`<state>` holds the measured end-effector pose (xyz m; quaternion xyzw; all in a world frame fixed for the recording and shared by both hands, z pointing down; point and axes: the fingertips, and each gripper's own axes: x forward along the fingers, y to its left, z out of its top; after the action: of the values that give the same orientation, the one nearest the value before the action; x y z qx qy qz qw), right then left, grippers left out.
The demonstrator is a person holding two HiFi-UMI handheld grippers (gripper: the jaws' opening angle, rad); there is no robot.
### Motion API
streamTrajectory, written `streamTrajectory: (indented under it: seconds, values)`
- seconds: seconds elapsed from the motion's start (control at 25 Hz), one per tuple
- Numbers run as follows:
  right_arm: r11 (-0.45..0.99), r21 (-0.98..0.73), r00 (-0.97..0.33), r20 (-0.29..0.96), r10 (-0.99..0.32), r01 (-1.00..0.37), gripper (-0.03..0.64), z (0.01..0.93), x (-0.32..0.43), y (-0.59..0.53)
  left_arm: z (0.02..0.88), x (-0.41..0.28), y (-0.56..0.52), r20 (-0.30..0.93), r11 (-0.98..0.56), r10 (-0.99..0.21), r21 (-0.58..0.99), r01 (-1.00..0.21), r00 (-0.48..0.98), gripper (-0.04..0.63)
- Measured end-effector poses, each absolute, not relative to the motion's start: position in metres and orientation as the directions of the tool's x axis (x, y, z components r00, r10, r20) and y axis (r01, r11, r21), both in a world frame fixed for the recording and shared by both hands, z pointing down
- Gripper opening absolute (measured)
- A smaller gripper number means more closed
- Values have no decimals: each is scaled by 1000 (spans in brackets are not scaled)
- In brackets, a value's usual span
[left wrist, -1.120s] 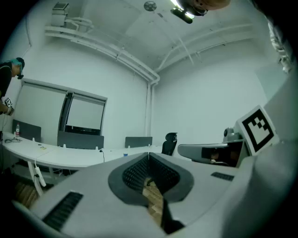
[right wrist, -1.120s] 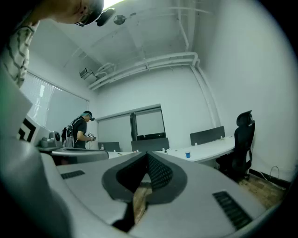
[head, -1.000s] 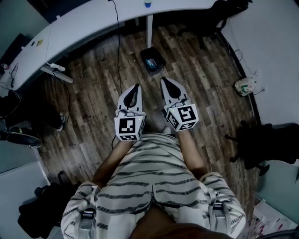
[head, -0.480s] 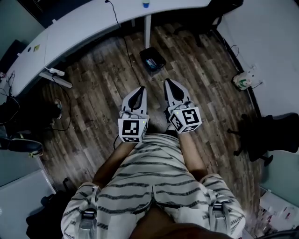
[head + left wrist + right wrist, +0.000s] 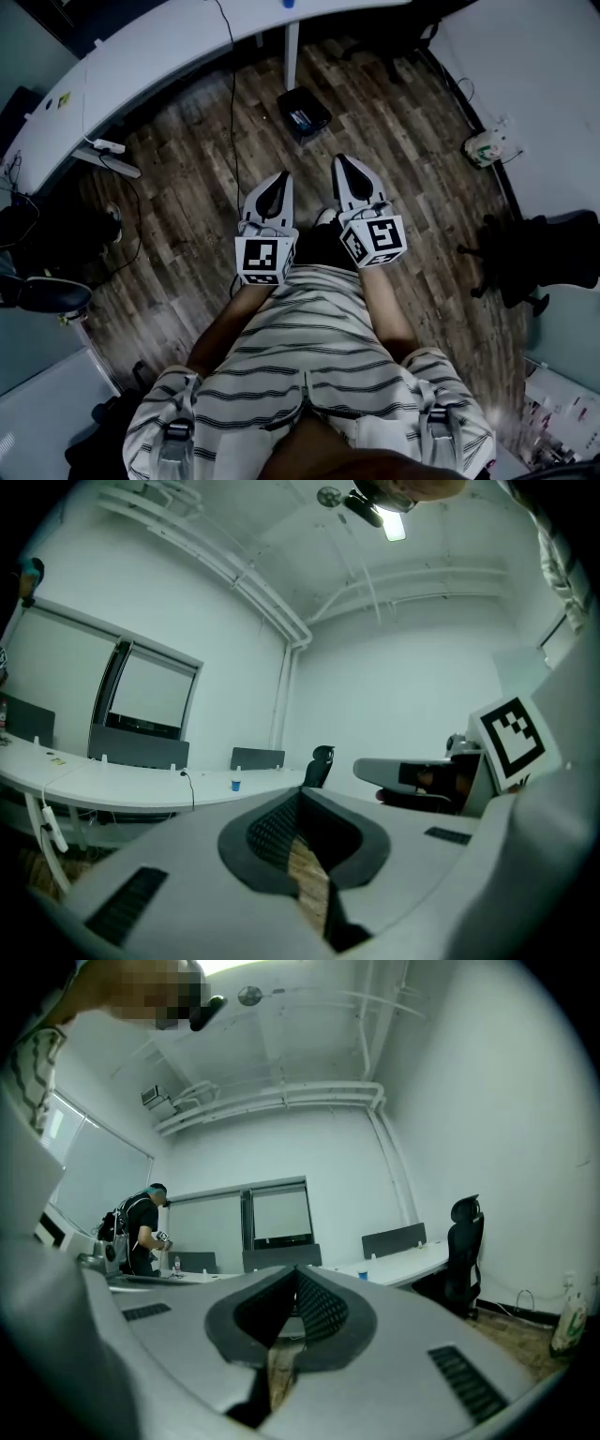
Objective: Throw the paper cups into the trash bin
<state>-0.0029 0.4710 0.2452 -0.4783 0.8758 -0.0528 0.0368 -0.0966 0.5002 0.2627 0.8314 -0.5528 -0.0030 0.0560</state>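
Wood-plank floor (image 5: 187, 206) | left gripper (image 5: 278, 178) and right gripper (image 5: 340, 161): jaws closed, empty, level, aimed at white desk (image 5: 159, 47) | likely transit posture before pickup

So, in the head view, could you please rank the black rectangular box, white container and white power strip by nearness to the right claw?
1. Black box, just ahead.
2. White container, by right wall.
3. White power strip, far left.

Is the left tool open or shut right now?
Shut. In its own view the left tool has its jaws meeting at the tip, with nothing between them.
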Motion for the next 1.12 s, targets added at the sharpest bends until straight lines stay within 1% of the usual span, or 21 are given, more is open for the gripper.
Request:
streamTrajectory:
  seconds: [0.24,0.48,0.88,1.12]
  values:
    - [550,-103,-552,-13,-834,-829,15,249,-11,454,271,-104,481,70,-357,-928,104,-928,365,25]
    - [553,-117,-555,-23,-832,-825,15,255,-17,406,281,-109,436,89,-362,-926,67,-930,367,25]
    - [552,-145,-553,-33,-832,-822,15,264,-7,280,295,-95,317,123,-369,-920,55,-928,373,25]
    - [552,-163,-554,-36,-832,-818,15,268,11,197,302,-78,238,136,-372,-916,56,-926,376,25]
